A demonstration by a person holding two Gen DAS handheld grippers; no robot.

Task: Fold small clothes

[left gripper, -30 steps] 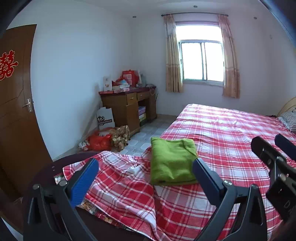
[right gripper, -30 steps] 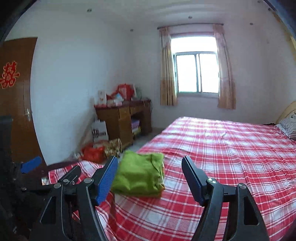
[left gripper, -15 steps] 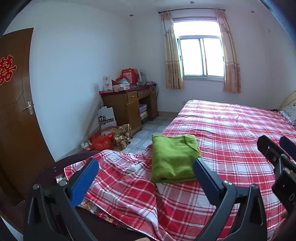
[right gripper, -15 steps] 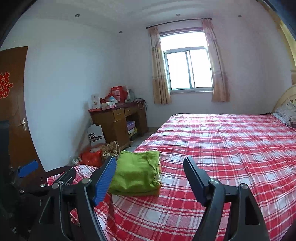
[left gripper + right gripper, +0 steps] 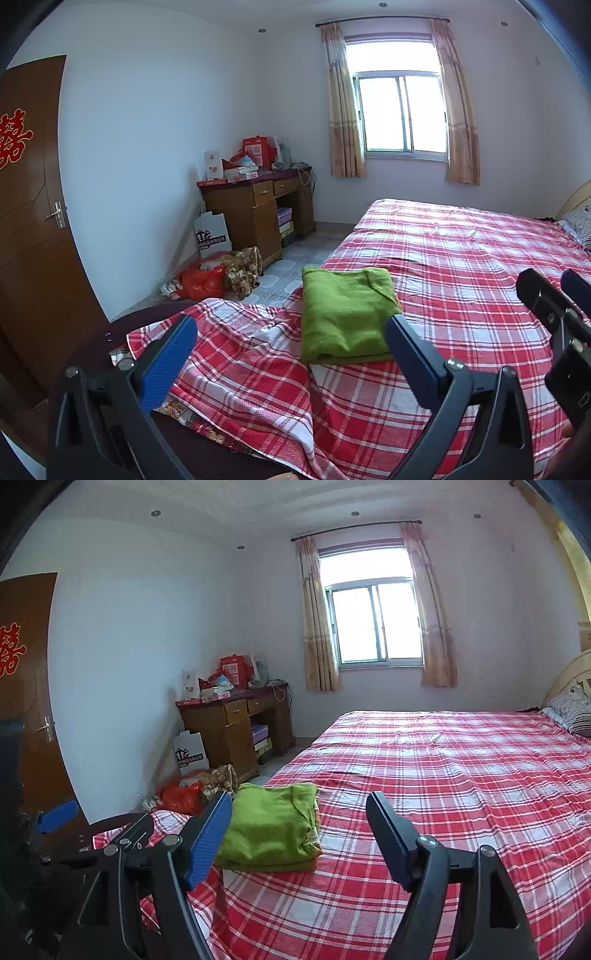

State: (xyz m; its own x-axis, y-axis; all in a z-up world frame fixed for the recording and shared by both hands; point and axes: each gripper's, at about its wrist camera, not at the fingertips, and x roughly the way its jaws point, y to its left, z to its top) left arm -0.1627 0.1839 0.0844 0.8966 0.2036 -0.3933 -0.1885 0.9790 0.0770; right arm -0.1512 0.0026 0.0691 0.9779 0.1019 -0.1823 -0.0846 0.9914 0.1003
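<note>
Your folded green garment (image 5: 345, 314) sits near the bed (image 5: 461, 251) edge, open plaid rightward; left gripper (image 5: 288, 350) and right gripper (image 5: 299, 834) both wide open, empty, short of it.

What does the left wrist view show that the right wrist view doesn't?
Left wrist only: the bunched fold of the plaid sheet near the bed's corner, and the right claw at its right edge. Right wrist only: the striped pillow, the headboard, and thinner layers under the folded green garment. Both: that garment on the bed, the desk, the window, open empty claws.
</note>
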